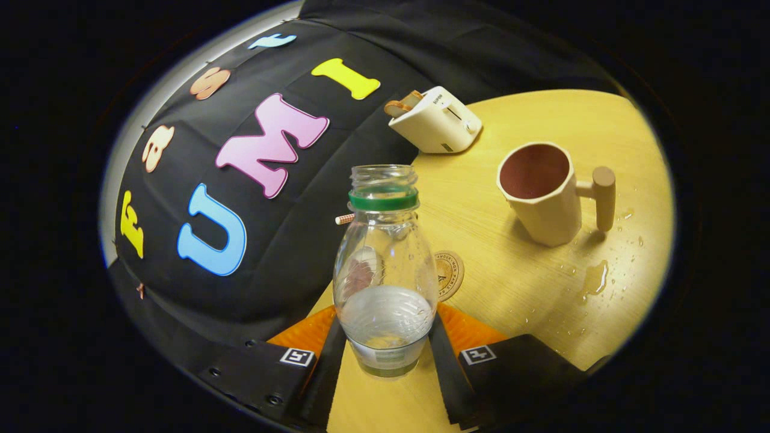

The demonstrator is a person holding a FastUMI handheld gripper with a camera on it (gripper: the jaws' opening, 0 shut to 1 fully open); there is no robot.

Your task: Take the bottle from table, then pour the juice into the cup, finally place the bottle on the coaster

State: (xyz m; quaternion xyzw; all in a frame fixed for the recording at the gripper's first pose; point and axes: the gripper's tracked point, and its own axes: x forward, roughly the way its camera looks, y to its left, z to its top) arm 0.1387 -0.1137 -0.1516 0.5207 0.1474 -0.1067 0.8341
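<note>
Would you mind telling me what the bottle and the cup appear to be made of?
The bottle, held between the gripper fingers, looks like clear glass or hard plastic: transparent and glossy. The cup looks like matte cream ceramic or plastic, with a seemingly wooden handle.

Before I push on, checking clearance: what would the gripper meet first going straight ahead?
The bottle, already clamped between the gripper fingers. Beyond it, probably the coaster.

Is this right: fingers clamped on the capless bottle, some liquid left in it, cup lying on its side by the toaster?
Not quite. In the gripper view the cup stands upright, mouth open upward, on the table near the toaster. The rest holds: the fingers press both sides of the capless bottle, with some liquid at its bottom.
</note>
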